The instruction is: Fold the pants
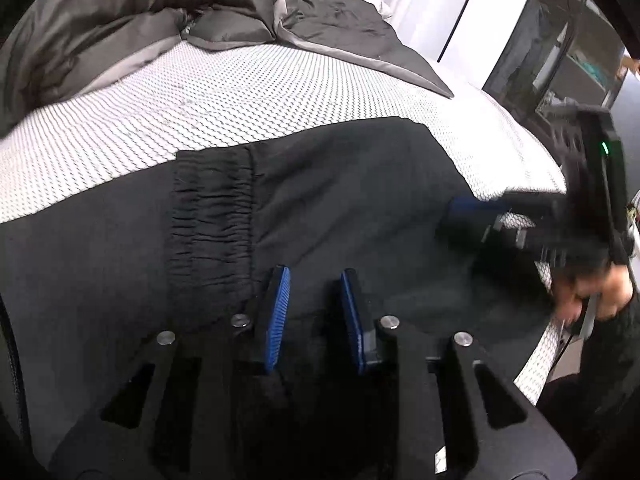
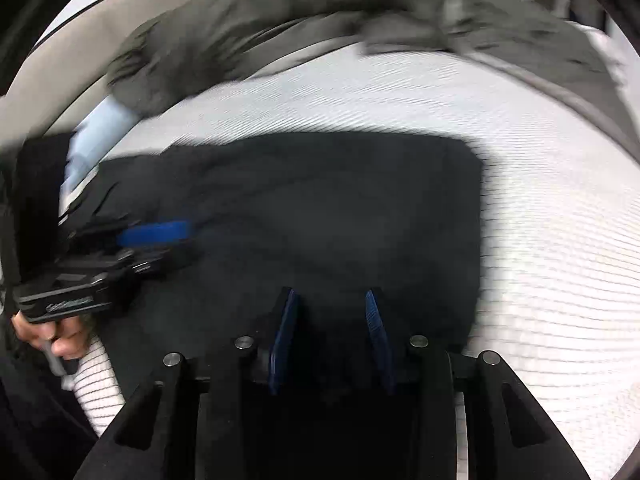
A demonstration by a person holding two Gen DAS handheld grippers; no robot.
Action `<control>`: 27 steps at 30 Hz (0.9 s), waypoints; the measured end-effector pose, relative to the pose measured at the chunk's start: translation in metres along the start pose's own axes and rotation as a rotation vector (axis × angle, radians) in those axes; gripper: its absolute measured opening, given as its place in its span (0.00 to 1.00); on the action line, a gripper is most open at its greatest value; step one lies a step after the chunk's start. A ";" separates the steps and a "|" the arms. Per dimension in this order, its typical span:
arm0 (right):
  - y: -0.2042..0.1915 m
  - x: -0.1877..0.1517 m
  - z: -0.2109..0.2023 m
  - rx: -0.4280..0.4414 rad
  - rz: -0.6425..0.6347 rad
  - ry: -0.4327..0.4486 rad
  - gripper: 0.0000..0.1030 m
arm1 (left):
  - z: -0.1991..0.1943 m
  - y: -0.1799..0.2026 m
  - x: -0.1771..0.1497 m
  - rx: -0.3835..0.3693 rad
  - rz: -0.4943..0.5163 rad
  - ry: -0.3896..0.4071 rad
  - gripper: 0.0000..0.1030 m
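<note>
So starting from the left: the pants (image 1: 320, 200) are black, sweatpant-type stuff, lying on the bed (image 1: 240, 92) on top of a white dotted mattress cover, already doubled into a fairly neat rectangle. On the left side there's a bunched elastic band (image 1: 212, 216), ribbed and gathered, sitting on top of the other layer. Behind it all is a rumpled grey duvet (image 1: 120, 20). The left gripper (image 1: 316, 312) is low over the near edge just right of that band, fingers fairly narrow but with a clear gap, and I can't see them pinching any cloth. Further right, the right gripper (image 2: 332, 332) sits over the near right part of the rectangle, fingers also narrowish, dark fabric right under them; too blurry to say if it's got hold of anything. My guess on handling: soft, light, floppy, a bit thick where layers stack, so it'll sag and slide unless both near corners get lifted together. The elastic band and the square right corner (image 2: 468, 152) look like the firmest places to grab.
</note>
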State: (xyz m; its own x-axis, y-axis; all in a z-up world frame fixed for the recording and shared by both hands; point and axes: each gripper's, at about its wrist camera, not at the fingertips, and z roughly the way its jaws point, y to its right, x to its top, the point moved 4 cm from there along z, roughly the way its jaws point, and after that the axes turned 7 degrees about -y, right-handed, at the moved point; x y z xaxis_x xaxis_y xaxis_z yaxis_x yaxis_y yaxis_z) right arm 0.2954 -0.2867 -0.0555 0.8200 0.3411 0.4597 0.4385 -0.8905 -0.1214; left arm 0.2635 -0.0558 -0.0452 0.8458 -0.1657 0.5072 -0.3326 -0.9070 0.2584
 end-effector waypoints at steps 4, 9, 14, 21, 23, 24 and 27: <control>0.028 0.001 -0.015 0.017 0.098 0.049 0.35 | -0.011 0.002 0.005 0.004 -0.019 0.010 0.25; -0.010 0.033 -0.019 0.006 0.006 0.118 0.36 | -0.035 0.014 0.036 0.038 0.008 0.094 0.37; -0.031 0.062 0.013 0.047 0.022 0.069 0.36 | 0.001 -0.007 0.075 0.069 -0.016 -0.004 0.37; -0.004 0.068 0.036 -0.107 0.053 -0.001 0.35 | 0.026 -0.047 0.066 -0.032 -0.071 -0.045 0.16; 0.011 0.066 0.029 -0.151 0.093 0.015 0.35 | 0.018 -0.051 0.063 -0.056 -0.108 -0.032 0.17; 0.012 0.066 0.027 -0.125 0.103 0.026 0.36 | 0.012 -0.049 0.061 -0.040 -0.109 -0.026 0.17; 0.000 0.067 0.018 -0.127 0.071 0.054 0.43 | -0.006 -0.040 0.052 0.037 -0.092 0.013 0.30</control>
State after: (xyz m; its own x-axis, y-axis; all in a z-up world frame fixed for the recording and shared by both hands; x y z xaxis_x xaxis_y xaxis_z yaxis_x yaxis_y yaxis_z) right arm 0.3568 -0.2585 -0.0411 0.8248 0.2627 0.5006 0.3274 -0.9438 -0.0442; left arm 0.3182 -0.0261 -0.0239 0.8665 -0.0765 0.4933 -0.2379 -0.9320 0.2735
